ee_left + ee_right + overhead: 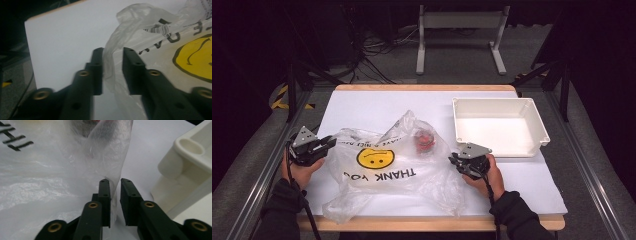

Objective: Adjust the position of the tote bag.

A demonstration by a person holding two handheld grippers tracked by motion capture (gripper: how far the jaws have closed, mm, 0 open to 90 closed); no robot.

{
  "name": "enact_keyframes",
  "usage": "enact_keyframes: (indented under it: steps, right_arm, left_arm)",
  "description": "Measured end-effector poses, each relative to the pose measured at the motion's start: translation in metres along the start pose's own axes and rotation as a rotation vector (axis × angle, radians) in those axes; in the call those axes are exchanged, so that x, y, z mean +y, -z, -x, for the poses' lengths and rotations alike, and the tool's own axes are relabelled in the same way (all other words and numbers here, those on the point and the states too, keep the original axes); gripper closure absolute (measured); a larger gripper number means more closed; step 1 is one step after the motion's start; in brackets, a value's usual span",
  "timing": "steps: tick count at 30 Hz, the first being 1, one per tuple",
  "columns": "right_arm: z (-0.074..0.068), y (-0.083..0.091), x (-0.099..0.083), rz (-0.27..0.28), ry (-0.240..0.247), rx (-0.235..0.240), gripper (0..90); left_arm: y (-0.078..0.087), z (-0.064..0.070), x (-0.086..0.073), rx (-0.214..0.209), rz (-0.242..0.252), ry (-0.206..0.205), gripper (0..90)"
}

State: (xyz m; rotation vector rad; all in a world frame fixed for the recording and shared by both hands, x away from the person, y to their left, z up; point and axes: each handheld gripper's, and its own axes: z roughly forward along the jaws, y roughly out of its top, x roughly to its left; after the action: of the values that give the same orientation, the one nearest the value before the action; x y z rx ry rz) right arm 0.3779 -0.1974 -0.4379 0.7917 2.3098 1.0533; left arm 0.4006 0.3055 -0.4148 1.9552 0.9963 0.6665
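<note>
Jaws on the left gripper (113,71) parted, with a fold of the bag (160,50) running up between them, low centre of the left gripper view; not clamped, gap visible on both sides of the film. Same story on the right gripper (115,202): jaws apart but narrower, a strip of clear plastic hanging in the slot, maybe brushing the left jaw, hard to tell if actually pinched.

From the high view: left gripper (324,145) at the bag's left edge, centre-left of frame, held in a hand (302,170) coming up from the bottom left. Right gripper (459,161) at the bag's right edge, right of centre, hand (492,175) behind it.

Bag (387,170) sprawled flat-ish across the middle of the table (362,102), yellow smiley and "THANK YOU" print facing up, upside down to the camera. Peaked up in the middle, with something red (424,141) inside, just right of the smiley; too blurry to name.

White tray (499,145) in the upper right of the table, near the right gripper, not touching the bag.
</note>
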Motion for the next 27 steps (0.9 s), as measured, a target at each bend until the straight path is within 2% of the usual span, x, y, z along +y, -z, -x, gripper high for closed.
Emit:
enact_keyframes:
  steps: [1,3,5,6,7,9,11,12,13,14,17,19,20,22,23,24,25,27]
  right_arm:
    - [0.000,0.000,0.000,0.000,0.000,0.000,75.4]
    - [0.001,0.011,0.001,0.029,-0.020,0.009,65.3]
    - [0.000,0.020,0.002,0.052,-0.025,0.013,63.9]
    - [-0.001,0.025,0.003,0.066,-0.021,0.011,62.0]
    - [-0.002,0.031,0.003,0.074,-0.017,0.001,60.2]
    - [-0.002,0.035,0.003,0.083,-0.016,-0.001,59.0]
    - [-0.003,0.046,0.003,0.112,-0.024,0.004,56.8]
    - [-0.003,0.050,0.004,0.122,-0.031,0.006,56.2]
    - [-0.003,0.057,0.006,0.138,-0.027,0.017,53.5]
    - [-0.004,0.059,0.007,0.140,-0.024,0.025,52.8]
    - [-0.012,0.064,0.012,0.148,0.004,0.064,51.3]
    - [-0.022,0.066,0.016,0.146,0.037,0.093,50.5]
    - [-0.026,0.066,0.018,0.143,0.050,0.106,50.5]
    - [-0.035,0.066,0.020,0.136,0.067,0.138,50.3]
    - [-0.041,0.065,0.020,0.126,0.081,0.162,50.0]
    - [-0.041,0.065,0.020,0.126,0.081,0.162,50.0]
    - [-0.045,0.064,0.021,0.117,0.094,0.174,49.6]
    - [-0.062,0.061,0.021,0.082,0.138,0.235,47.6]
  left_arm:
    - [0.000,0.000,0.000,0.000,0.000,0.000,61.5]
    - [0.009,0.015,0.009,-0.011,0.043,-0.038,48.7]
    - [0.016,0.024,0.014,-0.028,0.071,-0.048,38.5]
    - [0.016,0.024,0.014,-0.028,0.071,-0.048,32.4]
    - [0.024,0.032,0.018,-0.049,0.100,-0.043,28.4]
    - [0.029,0.036,0.020,-0.061,0.110,-0.050,25.0]
    - [0.036,0.042,0.021,-0.056,0.139,-0.051,17.3]
    - [0.038,0.043,0.021,-0.063,0.150,-0.045,15.9]
    - [0.044,0.046,0.022,-0.075,0.182,-0.040,14.0]
    - [0.047,0.048,0.022,-0.064,0.192,-0.048,13.4]
    - [0.059,0.052,0.025,-0.064,0.224,-0.070,13.5]
    - [0.067,0.057,0.025,-0.081,0.237,-0.075,13.6]
    - [0.070,0.059,0.025,-0.087,0.237,-0.077,13.6]
    - [0.077,0.067,0.023,-0.105,0.227,-0.109,13.6]
    - [0.080,0.071,0.021,-0.117,0.227,-0.112,13.7]
    - [0.080,0.071,0.021,-0.117,0.227,-0.112,13.8]
    - [0.083,0.076,0.017,-0.141,0.218,-0.121,13.8]
    - [0.088,0.091,0.002,-0.173,0.180,-0.138,14.0]
